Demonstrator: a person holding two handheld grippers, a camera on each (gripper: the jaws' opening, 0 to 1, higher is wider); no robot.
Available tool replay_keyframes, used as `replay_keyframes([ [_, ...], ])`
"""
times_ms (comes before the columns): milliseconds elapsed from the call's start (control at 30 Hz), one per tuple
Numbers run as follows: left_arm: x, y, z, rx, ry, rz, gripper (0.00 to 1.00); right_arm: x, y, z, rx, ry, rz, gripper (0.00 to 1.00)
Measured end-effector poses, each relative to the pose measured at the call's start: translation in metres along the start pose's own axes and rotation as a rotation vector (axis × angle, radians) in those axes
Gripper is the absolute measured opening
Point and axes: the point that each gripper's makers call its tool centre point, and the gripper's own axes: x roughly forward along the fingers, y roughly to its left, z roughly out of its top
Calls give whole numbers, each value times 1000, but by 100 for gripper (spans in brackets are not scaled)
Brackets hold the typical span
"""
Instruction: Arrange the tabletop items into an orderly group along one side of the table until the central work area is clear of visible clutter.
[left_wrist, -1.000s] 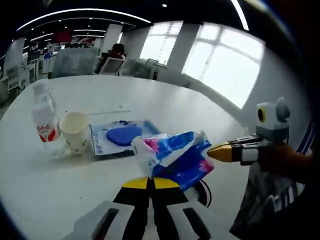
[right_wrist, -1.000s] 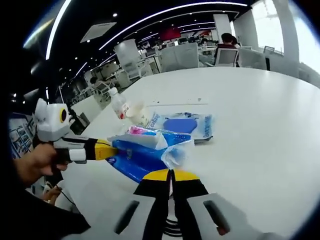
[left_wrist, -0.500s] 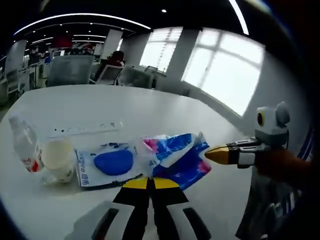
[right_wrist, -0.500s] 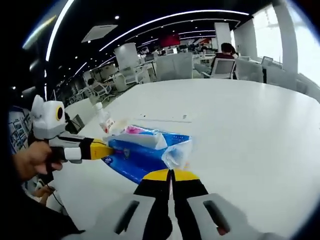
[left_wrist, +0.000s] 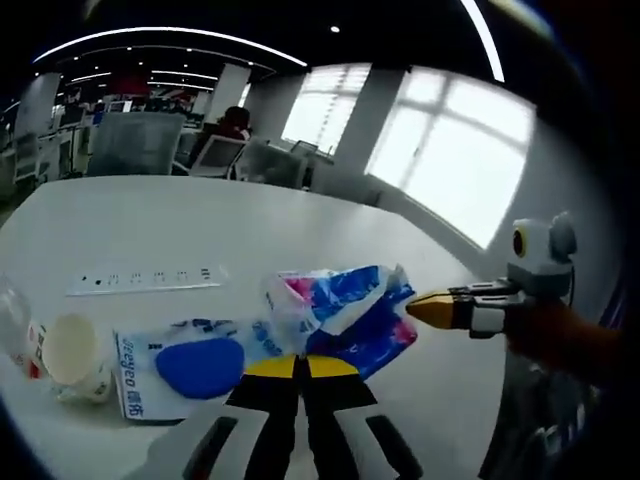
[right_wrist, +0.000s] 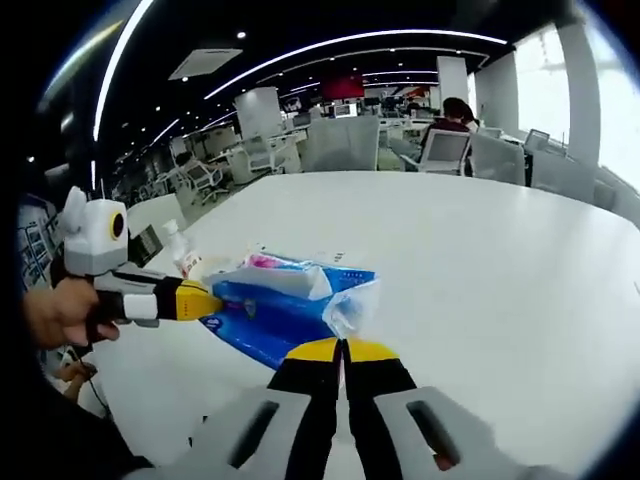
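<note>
A soft tissue pack (left_wrist: 345, 312) in blue, pink and white hangs just above the white table (left_wrist: 200, 215), stretched between both grippers. My left gripper (left_wrist: 300, 366) is shut on its near edge. My right gripper (left_wrist: 416, 308) comes in from the right and pinches the pack's other end. In the right gripper view the same tissue pack (right_wrist: 285, 300) sits above my right gripper (right_wrist: 340, 349), which is shut on it, and the left gripper (right_wrist: 218, 300) clamps it from the left.
A blue-and-white flat packet (left_wrist: 190, 365), a paper cup (left_wrist: 70, 352) and a plastic bottle (left_wrist: 15, 322) sit at the lower left. A white power strip (left_wrist: 150, 282) lies beyond them. The bottle (right_wrist: 180, 256) stands near the table's left edge. Office chairs (right_wrist: 345, 140) stand at the far side.
Both grippers keep their hold on the tissue pack. Both views have shifted: the cup, bottle and packet now sit lower left in the left gripper view, and the power strip has come into sight.
</note>
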Motion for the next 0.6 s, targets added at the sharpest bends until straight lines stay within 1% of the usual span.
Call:
replay_keyframes([
  [67, 4, -1, 0, 2, 0, 5, 0, 2, -6, 2, 2, -2, 6, 0],
  [100, 9, -2, 0, -3, 1, 6, 0, 5, -13, 2, 8, -3, 11, 0],
  [167, 17, -5, -1, -3, 4, 6, 0, 6, -20, 2, 14, -2, 16, 0],
  [267, 25, -11, -2, 11, 6, -1, 0, 11, -33, -1, 3, 6, 13, 0],
  [367, 35, -15, -1, 33, 5, 1, 0, 10, -36, -5, 25, 11, 2, 0],
  [433, 45, -16, -5, 51, 19, 0, 0, 16, -46, -12, 38, 15, -13, 0],
  [500, 51, -17, -9, 57, 35, -2, 0, 19, -49, -15, 32, 21, -25, 0],
  [600, 61, -16, -14, 59, 51, -5, 0, 27, -57, -23, -10, 29, -43, 0],
])
